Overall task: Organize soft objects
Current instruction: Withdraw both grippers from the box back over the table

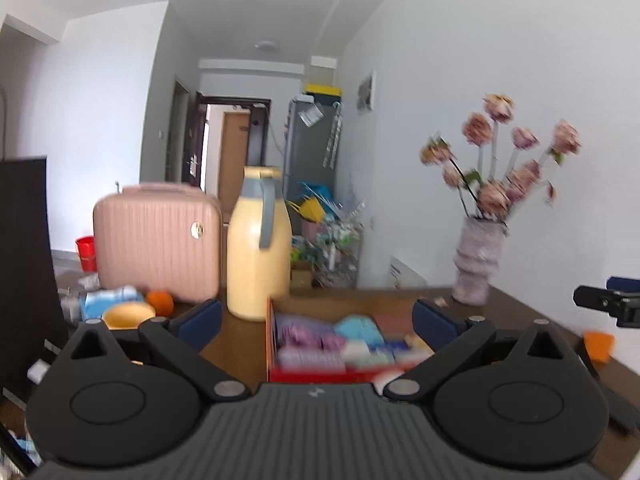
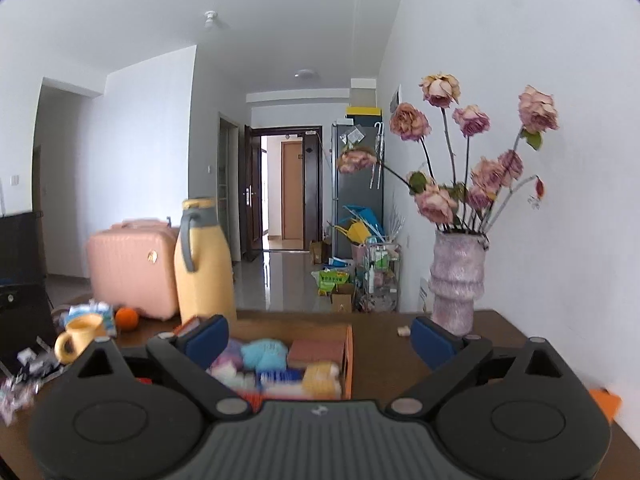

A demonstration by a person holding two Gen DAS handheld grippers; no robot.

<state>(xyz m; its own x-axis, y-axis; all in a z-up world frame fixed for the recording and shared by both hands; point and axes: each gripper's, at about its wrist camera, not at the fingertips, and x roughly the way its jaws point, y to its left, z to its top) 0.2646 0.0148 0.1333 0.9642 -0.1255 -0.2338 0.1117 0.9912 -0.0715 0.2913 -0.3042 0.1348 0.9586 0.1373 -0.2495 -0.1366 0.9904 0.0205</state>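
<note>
Brown table: box, vase, jug

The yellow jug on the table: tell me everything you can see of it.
The yellow jug is a tall, bottle-shaped flask with a smooth, plastic-looking pale yellow body, a grey collar and a grey handle running from the neck down its shoulder, topped by a yellow lid. It stands upright and closed on the brown table, behind the cardboard box of soft things and beside the pink suitcase. Whether it touches the suitcase cannot be told. No gripper touches it.
</note>
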